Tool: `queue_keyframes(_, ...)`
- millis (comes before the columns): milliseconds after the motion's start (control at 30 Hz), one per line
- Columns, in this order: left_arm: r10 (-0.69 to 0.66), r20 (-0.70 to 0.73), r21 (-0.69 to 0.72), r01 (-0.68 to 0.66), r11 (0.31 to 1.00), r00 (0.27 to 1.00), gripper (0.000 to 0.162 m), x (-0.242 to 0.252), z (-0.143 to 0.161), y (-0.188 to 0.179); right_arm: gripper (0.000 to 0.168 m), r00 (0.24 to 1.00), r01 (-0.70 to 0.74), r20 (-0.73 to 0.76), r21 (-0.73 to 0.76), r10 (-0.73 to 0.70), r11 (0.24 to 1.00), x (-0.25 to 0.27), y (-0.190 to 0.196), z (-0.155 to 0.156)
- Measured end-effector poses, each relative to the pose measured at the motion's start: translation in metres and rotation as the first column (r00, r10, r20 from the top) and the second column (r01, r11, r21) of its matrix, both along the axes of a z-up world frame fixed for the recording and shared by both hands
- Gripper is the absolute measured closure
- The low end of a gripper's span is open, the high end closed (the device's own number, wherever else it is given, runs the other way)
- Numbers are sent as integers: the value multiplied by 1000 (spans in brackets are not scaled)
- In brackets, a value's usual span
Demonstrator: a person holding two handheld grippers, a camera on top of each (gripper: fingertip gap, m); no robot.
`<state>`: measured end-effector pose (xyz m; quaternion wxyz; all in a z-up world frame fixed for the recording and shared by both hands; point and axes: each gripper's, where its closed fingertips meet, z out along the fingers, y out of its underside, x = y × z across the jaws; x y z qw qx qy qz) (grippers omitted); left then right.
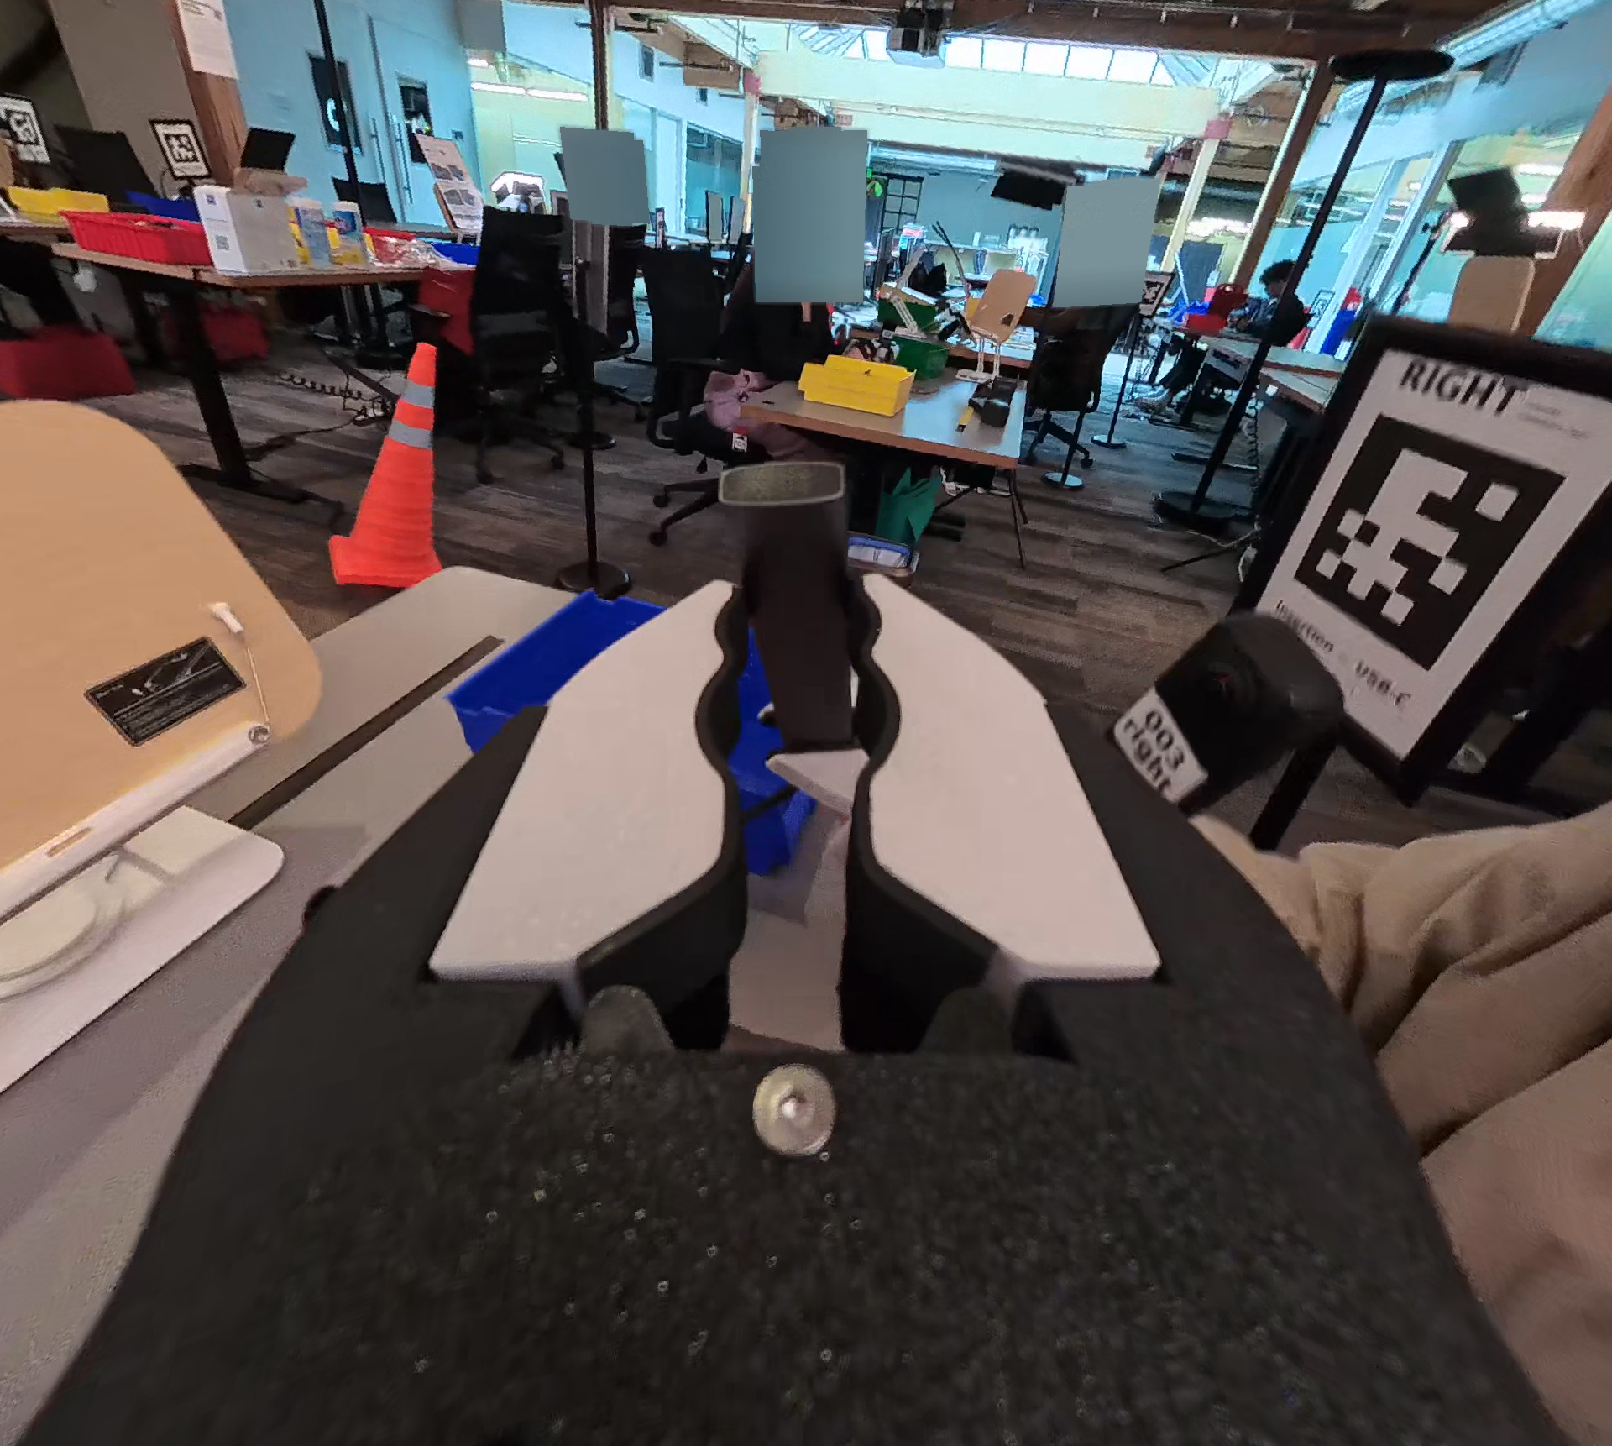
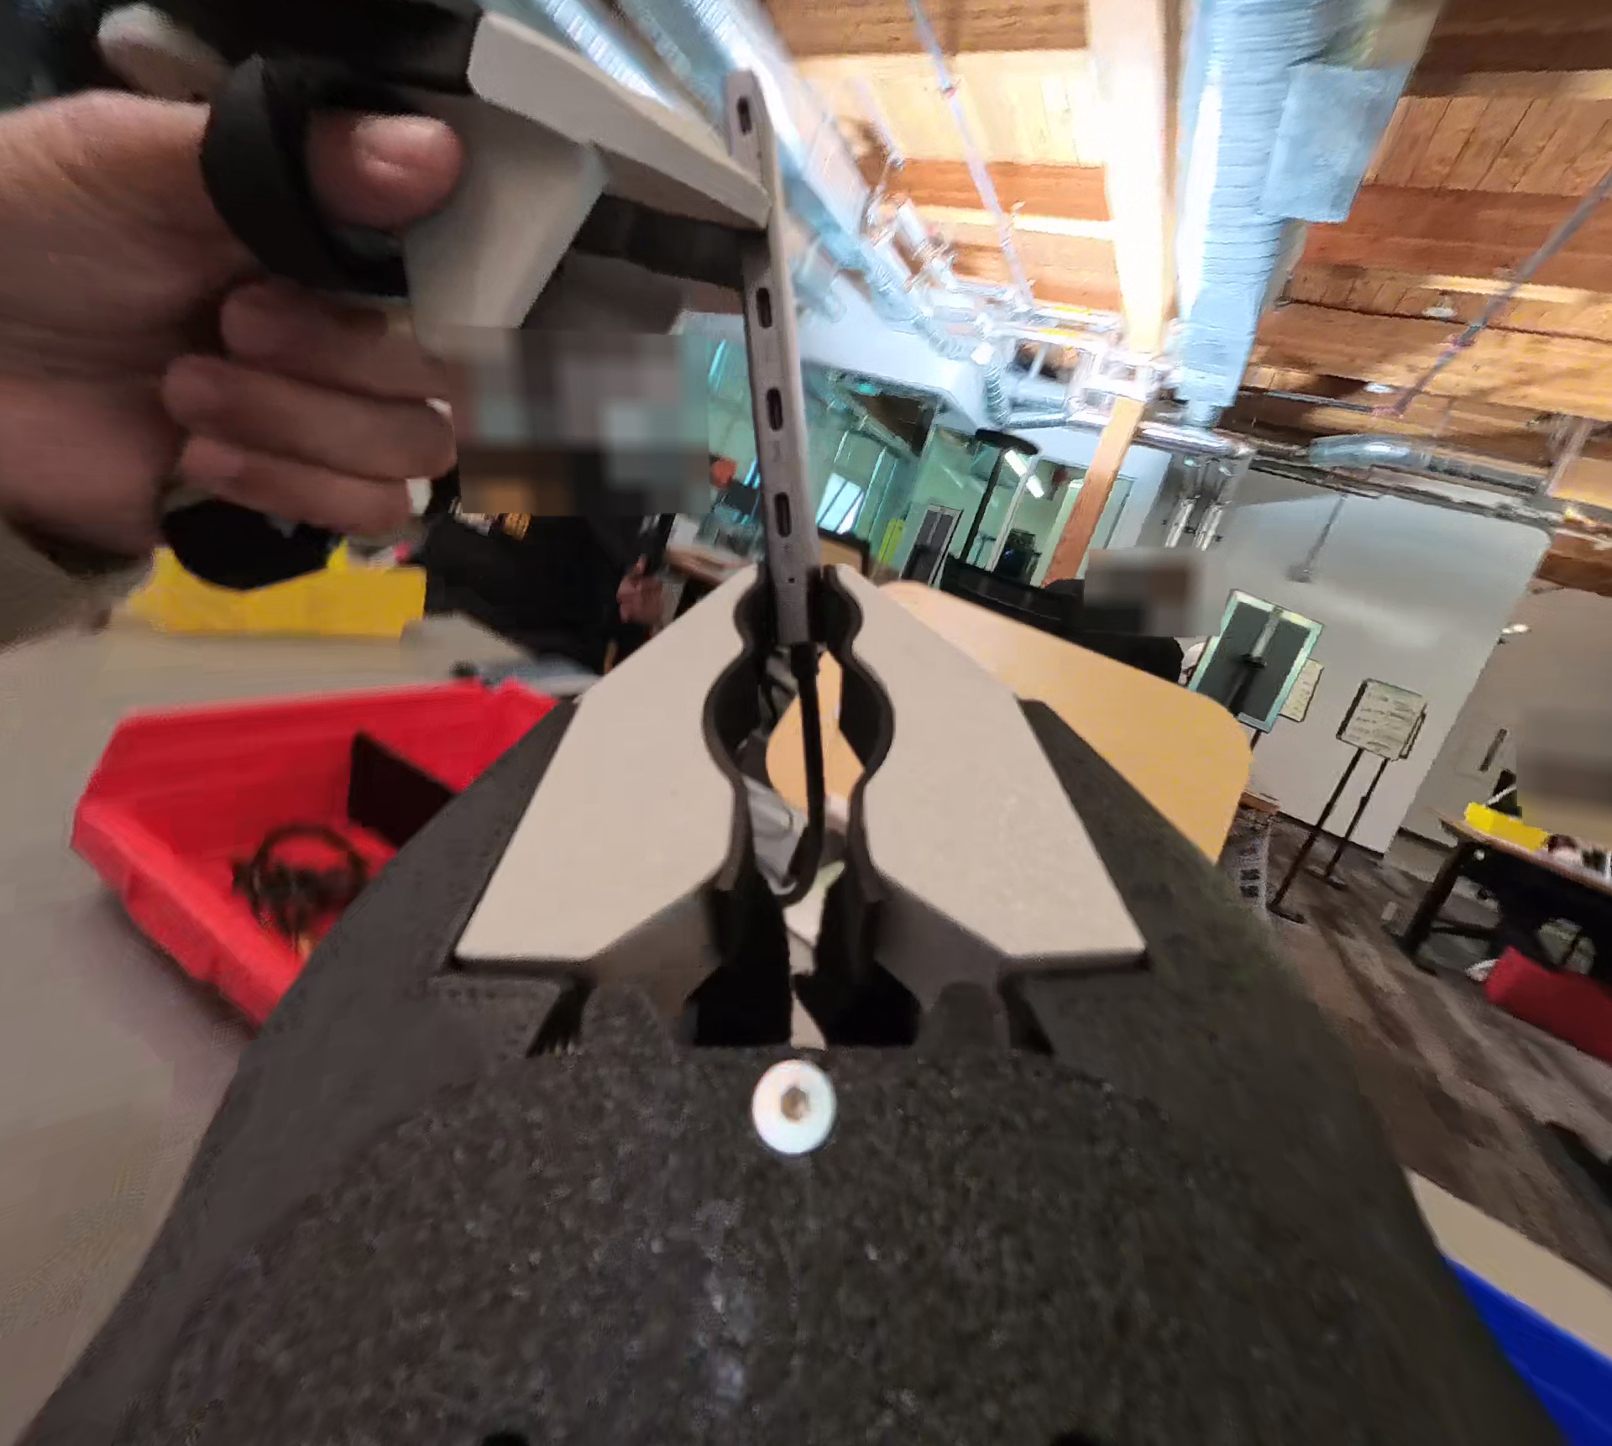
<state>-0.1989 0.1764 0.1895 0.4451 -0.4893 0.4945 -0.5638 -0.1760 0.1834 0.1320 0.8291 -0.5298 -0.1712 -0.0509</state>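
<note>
My left gripper (image 1: 795,601) is shut on a slim dark grey hub (image 1: 794,549) that sticks out past its fingertips, its silver end facing away. In the right wrist view the same hub (image 2: 776,401) stands nearly upright and shows a row of ports on its edge. My right gripper (image 2: 795,588) is shut on its lower end, and a black cable (image 2: 813,750) hangs from that end down between the fingers. The left gripper (image 2: 750,218), held by a hand (image 2: 131,314), grips the hub higher up.
A blue bin (image 1: 541,662) lies on the grey table (image 1: 392,706) under the left gripper. A red bin (image 2: 218,793) holds a coiled cable (image 2: 297,872). A tan panel (image 1: 113,619) stands at left, a marker sign (image 1: 1430,549) at right, an orange cone (image 1: 397,479) beyond. About 7 cm separates my left fingertips from my right.
</note>
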Motion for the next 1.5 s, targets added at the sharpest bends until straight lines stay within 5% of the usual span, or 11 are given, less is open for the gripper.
queue_keyframes(100,47,-65,212,-32,977,997,142,-11,-49,1,160,987,-35,155,-82,47,996,7,-5,-27)
queue_keyframes(233,143,-79,463,-91,882,987,117,-34,-116,-5,160,872,-358,207,-351,444,865,-7,-37,-64)
queue_keyframes(367,-48,-105,402,87,912,993,121,-37,-154,-55,159,671,-591,86,-537,736,602,-33,-79,-88)
queue_keyframes(467,-143,-99,373,170,912,985,124,-36,-159,-79,159,600,-626,46,-595,799,504,-52,-88,-104)
queue_keyframes(767,-164,-199,393,232,890,966,151,-39,-181,-81,160,583,-575,37,-687,812,444,-63,-82,-133)
queue_keyframes(1267,-137,-163,401,193,896,977,149,-38,-182,-73,159,598,-566,0,-708,802,422,-55,-72,-148)
queue_keyframes(1400,-4,-133,550,78,831,991,149,-38,-180,-57,154,689,-537,14,-662,725,523,-44,-54,-139)
queue_keyframes(1500,227,-21,661,-157,734,974,150,-47,-167,-14,147,799,-480,20,-581,600,657,-19,-31,-121)
